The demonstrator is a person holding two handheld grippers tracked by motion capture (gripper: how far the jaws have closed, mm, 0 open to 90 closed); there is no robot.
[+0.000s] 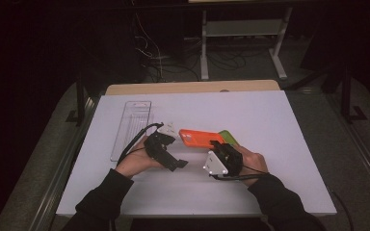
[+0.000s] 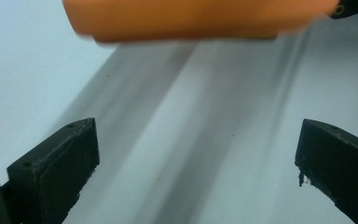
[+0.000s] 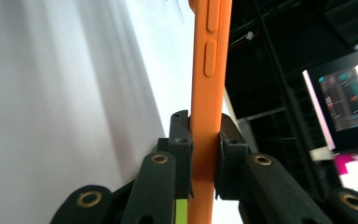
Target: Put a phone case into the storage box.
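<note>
Our right gripper (image 3: 204, 154) pinches the orange phone case (image 3: 208, 93) edge-on, side buttons visible; from above, the case (image 1: 200, 138) lies right of the clear tray (image 1: 131, 129). Our left gripper (image 2: 196, 158) stands spread just beside it.

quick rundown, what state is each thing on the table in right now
orange phone case: clamped edge-on between the right gripper's jaws, held over the table
right gripper: shut on the orange phone case
left gripper: jaws wide open, nothing between them
clear plastic tray: lying flat, untouched, looks empty
green item: mostly hidden behind the orange phone case
</note>
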